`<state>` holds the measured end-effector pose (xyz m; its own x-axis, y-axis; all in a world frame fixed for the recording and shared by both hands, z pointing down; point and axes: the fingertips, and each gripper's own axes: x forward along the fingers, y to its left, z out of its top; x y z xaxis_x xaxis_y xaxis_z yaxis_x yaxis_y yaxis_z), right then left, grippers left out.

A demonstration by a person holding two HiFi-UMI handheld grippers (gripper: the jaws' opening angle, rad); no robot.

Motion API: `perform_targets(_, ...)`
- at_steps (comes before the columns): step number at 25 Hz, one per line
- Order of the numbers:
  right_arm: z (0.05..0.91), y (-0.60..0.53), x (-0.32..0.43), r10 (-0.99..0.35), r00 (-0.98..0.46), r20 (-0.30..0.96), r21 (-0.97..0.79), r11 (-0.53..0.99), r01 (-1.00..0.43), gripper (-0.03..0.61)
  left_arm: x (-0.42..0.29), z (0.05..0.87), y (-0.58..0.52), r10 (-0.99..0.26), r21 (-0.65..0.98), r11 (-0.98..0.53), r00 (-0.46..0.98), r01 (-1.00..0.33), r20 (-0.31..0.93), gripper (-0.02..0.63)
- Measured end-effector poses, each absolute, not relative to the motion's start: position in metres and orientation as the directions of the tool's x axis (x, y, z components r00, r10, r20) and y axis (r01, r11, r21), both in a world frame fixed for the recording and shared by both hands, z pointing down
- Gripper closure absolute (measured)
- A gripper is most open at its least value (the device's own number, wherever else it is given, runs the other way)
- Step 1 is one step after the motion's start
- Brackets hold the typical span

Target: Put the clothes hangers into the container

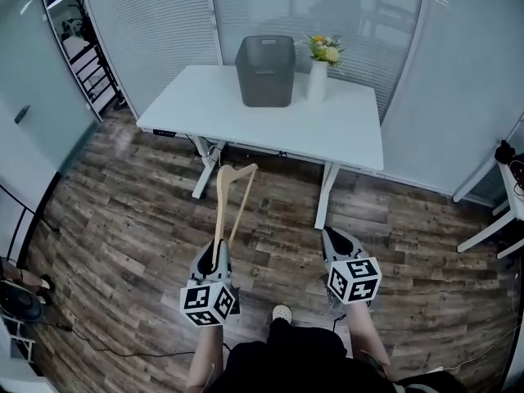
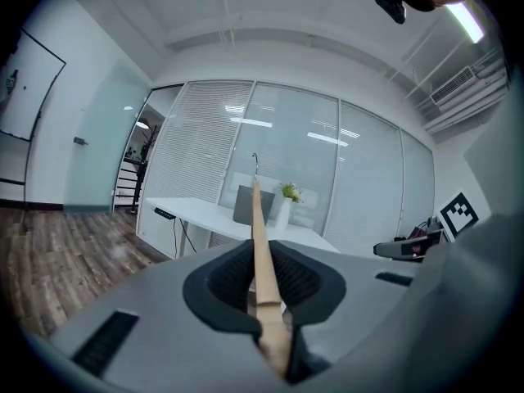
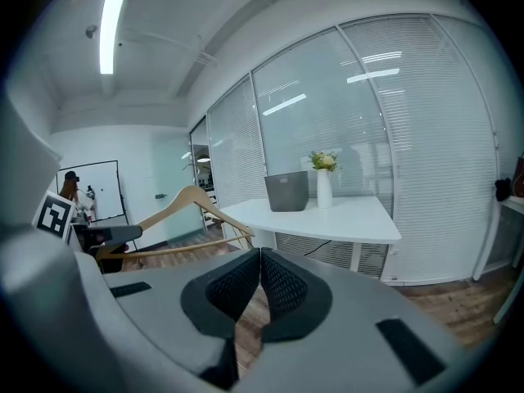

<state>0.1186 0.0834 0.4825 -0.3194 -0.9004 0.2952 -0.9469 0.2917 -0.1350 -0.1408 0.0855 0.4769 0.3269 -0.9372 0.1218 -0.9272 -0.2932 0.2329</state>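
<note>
A wooden clothes hanger (image 1: 228, 199) sticks out forward from my left gripper (image 1: 214, 260), which is shut on its end; in the left gripper view the hanger (image 2: 260, 244) runs up between the black pads toward the table. The grey container (image 1: 266, 70) stands on the white table (image 1: 344, 133) ahead, well beyond both grippers. My right gripper (image 1: 339, 249) hangs over the floor to the right, shut with nothing between its pads (image 3: 246, 281). From the right gripper view the hanger (image 3: 184, 211) shows at the left and the container (image 3: 287, 191) on the table.
A white vase with yellow flowers (image 1: 319, 68) stands right of the container. Glass walls with blinds close off the back. A shelf rack (image 1: 90, 64) is at the far left, white furniture legs (image 1: 491, 219) at the right. Wood floor lies between me and the table.
</note>
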Motion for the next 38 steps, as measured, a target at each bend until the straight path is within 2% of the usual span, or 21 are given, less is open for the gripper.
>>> perform_targets(16,0.484,0.011,0.142,-0.906,-0.32,0.278,-0.124,0.296,-0.947,0.549,-0.129,0.48,0.015,-0.95,0.24,-0.266,0.296,-0.934,0.101,0.558)
perform_targets(38,0.492,0.012,0.142,-0.894,-0.342,0.288,-0.144,0.313,-0.939,0.549,-0.125,0.482,0.018,-0.951,0.244,-0.255,0.288,-0.936,0.115,0.558)
